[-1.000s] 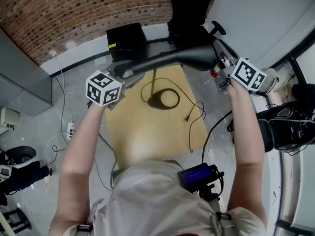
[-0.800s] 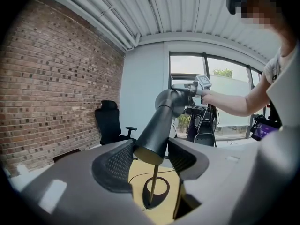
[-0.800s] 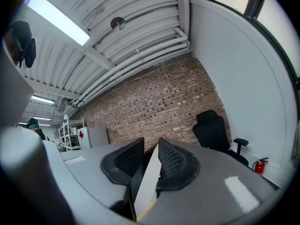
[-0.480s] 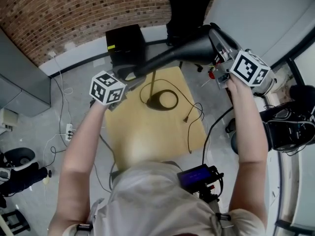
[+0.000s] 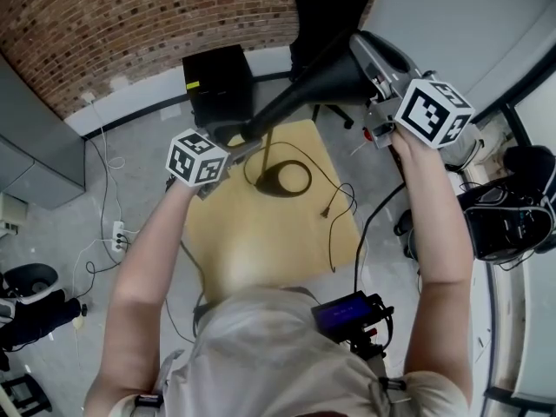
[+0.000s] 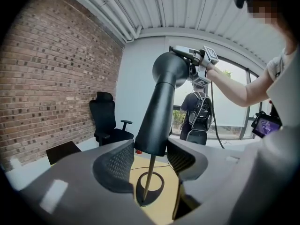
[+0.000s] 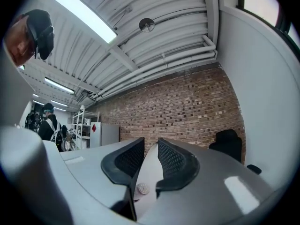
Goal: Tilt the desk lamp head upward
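Observation:
A black cone-shaped desk lamp head (image 5: 321,85) slants up to the right above a small yellow table (image 5: 261,241). Its thin stem (image 6: 149,177) runs down to a round black base (image 5: 280,179). My left gripper (image 5: 236,144) is at the head's narrow lower end (image 6: 161,102). Its jaws have just been closing, and both pads touch that end. My right gripper (image 5: 380,94) is shut on the pale rim (image 7: 146,175) of the wide end, held high and about level. From the left gripper view (image 6: 151,156), the right gripper (image 6: 199,62) shows at the top of the cone.
A black cable (image 5: 343,207) trails across the table and off its right edge. A black office chair (image 5: 328,7) and a black box (image 5: 219,81) stand behind the table by the brick wall. A power strip (image 5: 117,233) lies on the floor at left. A person with a backpack (image 6: 199,111) stands by the window.
My right gripper has risen with the lamp head's wide end, so the head now slants more steeply upward. My left gripper has shifted slightly right along with the narrow end.

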Available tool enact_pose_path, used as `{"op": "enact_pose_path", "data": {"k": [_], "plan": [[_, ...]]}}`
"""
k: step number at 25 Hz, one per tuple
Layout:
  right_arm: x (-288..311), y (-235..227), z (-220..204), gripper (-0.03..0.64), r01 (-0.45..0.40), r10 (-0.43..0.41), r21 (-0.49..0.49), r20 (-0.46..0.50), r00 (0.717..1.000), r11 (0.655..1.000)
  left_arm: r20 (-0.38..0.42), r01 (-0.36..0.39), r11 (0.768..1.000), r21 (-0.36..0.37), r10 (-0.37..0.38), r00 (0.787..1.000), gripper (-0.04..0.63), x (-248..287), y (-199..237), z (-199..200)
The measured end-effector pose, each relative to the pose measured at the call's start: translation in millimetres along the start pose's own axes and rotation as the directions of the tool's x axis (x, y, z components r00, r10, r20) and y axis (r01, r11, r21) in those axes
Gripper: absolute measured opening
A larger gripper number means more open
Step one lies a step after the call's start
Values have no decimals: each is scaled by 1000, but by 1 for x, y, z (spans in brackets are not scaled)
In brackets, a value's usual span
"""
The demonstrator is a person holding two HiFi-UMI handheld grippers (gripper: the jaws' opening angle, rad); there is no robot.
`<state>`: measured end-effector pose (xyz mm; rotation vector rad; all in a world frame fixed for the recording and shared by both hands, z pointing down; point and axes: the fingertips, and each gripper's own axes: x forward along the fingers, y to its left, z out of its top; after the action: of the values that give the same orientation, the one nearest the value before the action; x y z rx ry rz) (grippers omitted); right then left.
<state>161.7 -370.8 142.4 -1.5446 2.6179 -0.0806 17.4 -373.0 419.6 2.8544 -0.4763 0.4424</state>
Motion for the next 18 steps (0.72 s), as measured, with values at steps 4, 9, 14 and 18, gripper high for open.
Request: {"op": "enact_pose_path", "data": {"k": [4,9,14,18], "plan": [[-4,15,7,100,7,-7,-27,-3,1000,1000,5,8,1000,1,-8,1000,219,-2,-10,-1],[-17,45,13,97,55,-57,-95,-18,998,994,24,17,1000,9,-18,1000,219,-18,-29,-6],[-25,52,13,98,93,-97,-128,-21,995,987,37,27,1000,9,-28,999,221,-25,-37,-8],[-41,52,23,101,146,-142,-130,41,989,981,36,-7,999,45,6,999,213,-29,-43,-13]]}}
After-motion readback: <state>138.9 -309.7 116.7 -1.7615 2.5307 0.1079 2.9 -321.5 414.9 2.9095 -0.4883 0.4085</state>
